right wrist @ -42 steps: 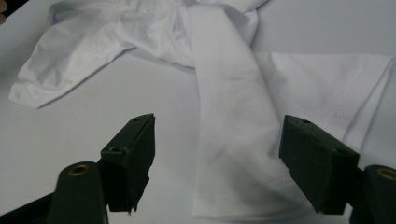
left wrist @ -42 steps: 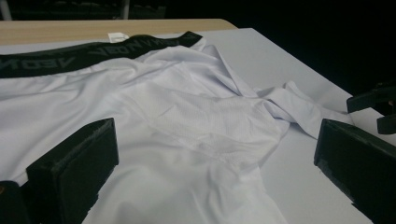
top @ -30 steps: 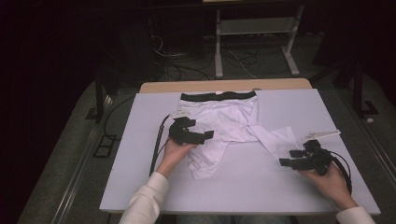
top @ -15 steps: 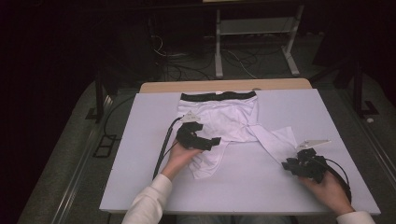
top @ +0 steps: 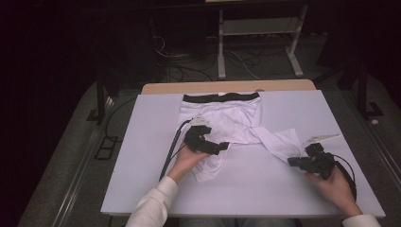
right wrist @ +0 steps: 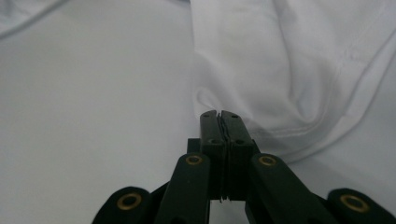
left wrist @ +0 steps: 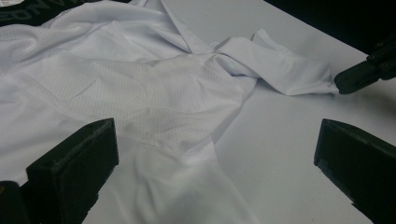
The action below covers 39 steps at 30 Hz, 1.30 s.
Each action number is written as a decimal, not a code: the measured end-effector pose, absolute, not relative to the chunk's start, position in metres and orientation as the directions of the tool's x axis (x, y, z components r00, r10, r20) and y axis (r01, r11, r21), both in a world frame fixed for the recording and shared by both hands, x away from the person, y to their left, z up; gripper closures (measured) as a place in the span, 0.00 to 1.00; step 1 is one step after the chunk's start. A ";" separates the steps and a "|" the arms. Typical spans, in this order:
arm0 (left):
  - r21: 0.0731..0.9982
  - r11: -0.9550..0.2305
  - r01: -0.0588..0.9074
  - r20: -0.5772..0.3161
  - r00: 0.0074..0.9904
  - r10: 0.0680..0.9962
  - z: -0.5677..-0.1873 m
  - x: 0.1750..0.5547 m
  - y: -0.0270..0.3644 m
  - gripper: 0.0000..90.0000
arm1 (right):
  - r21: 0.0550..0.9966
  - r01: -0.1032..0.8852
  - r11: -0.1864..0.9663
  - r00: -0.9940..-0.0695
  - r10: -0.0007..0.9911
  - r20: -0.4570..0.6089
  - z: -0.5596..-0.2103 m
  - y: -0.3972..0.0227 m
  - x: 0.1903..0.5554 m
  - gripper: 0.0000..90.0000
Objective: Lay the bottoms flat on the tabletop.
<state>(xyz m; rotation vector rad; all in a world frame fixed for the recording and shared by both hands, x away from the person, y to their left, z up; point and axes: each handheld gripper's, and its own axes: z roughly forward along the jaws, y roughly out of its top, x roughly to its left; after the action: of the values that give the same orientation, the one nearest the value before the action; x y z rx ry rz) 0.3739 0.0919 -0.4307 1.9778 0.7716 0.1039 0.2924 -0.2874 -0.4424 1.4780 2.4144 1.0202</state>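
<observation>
White stretch garment [top: 227, 120], a pair of shorts with a black waistband [top: 221, 97] at the far edge, lies spread on the pale grey table [top: 142, 142], crumpled through the middle. One leg [top: 279, 142] trails out to the right, twisted where it leaves the body; the other leg [top: 210, 163] folds toward the near side. Left gripper [top: 215, 144] rests over the near-left part of the cloth, close to the fold of that near leg, the person's left hand [top: 184, 158] behind it. Its jaws stand wide apart in the left gripper view, mesh fabric [left wrist: 177, 98] lying between and beyond them, nothing pinched. Right gripper [top: 295, 161] sits at the right, just at the hem end of the trailing leg, held by the right hand [top: 333, 182]. Its jaws have just been closing and now meet flat against each other in the right gripper view; the hem [right wrist: 289, 135] curls just beyond and right of the tips. Whether any cloth edge is caught between the pads cannot be told. Black cable [top: 171, 151] runs from the left gripper toward the near edge. White sleeve [top: 153, 208] enters from the near side.
</observation>
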 end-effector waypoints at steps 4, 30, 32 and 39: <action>0.820 -0.329 0.469 -0.238 0.802 0.549 -0.429 0.374 0.091 0.00 | 0.647 0.728 0.228 -0.520 0.799 0.303 -0.428 -0.292 0.298 0.98; 0.852 -0.311 0.421 -0.232 0.837 0.496 -0.398 0.371 0.079 0.01 | 0.768 0.598 0.231 -0.638 0.717 0.281 -0.317 -0.230 0.345 0.98; 0.852 -0.320 0.415 -0.228 0.843 0.487 -0.397 0.371 0.073 0.01 | 0.765 0.604 0.221 -0.623 0.729 0.282 -0.322 -0.235 0.348 0.98; 0.841 -0.366 0.399 -0.224 0.872 0.436 -0.407 0.371 0.042 0.04 | 0.726 0.687 0.033 -0.456 0.798 0.395 -0.381 -0.297 0.366 0.98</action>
<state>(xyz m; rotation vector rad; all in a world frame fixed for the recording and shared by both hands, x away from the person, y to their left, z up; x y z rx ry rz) 0.3706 0.0417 -0.4066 1.9948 0.6099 0.0449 0.3663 -0.2971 -0.3810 1.5693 2.1689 1.4029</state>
